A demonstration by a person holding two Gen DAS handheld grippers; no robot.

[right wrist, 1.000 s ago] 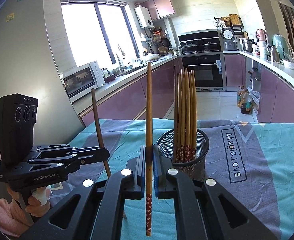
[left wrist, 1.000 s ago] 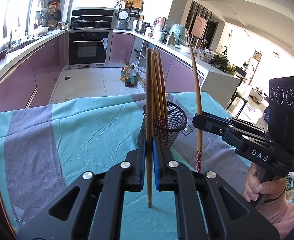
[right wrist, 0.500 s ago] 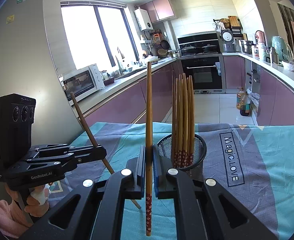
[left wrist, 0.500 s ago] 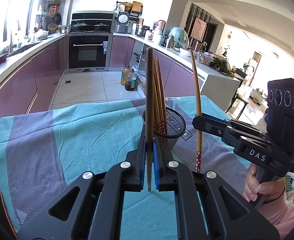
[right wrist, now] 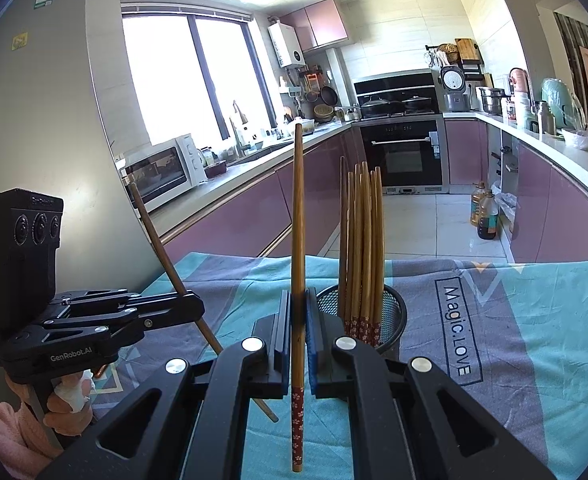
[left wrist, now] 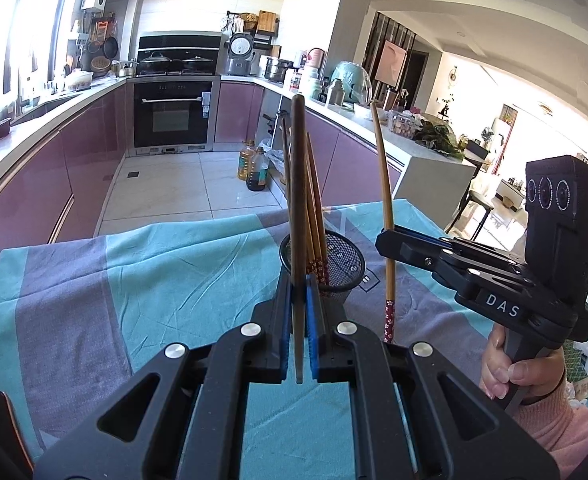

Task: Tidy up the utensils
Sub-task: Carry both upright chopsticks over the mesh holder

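My left gripper [left wrist: 298, 300] is shut on a plain brown chopstick [left wrist: 297, 184], which rises nearly straight up in the left wrist view. From the right wrist view that left gripper [right wrist: 192, 308] holds its chopstick [right wrist: 162, 240] leaning, top to the left. My right gripper [right wrist: 298, 320] is shut on a chopstick [right wrist: 297, 216] with its red flowered end down. It shows as the right gripper [left wrist: 389, 240] with its chopstick [left wrist: 383, 176] in the left view. A black mesh holder [right wrist: 393, 312] [left wrist: 345, 268] stands just beyond both, with several chopsticks [right wrist: 363, 240] upright in it.
A teal and grey cloth [left wrist: 134, 280] covers the table, with "Magic.LOVE" printed at its right [right wrist: 455, 332]. Beyond the table's far edge lie the tiled floor, oil bottles [left wrist: 254, 168], purple cabinets and an oven [right wrist: 401, 152]. A hand in a pink sleeve [left wrist: 533, 392] holds each gripper's handle.
The chopstick in my left gripper has tipped from nearly upright to leaning, its top going left and its lower end right in the right wrist view. Both grippers stay shut and near the holder.
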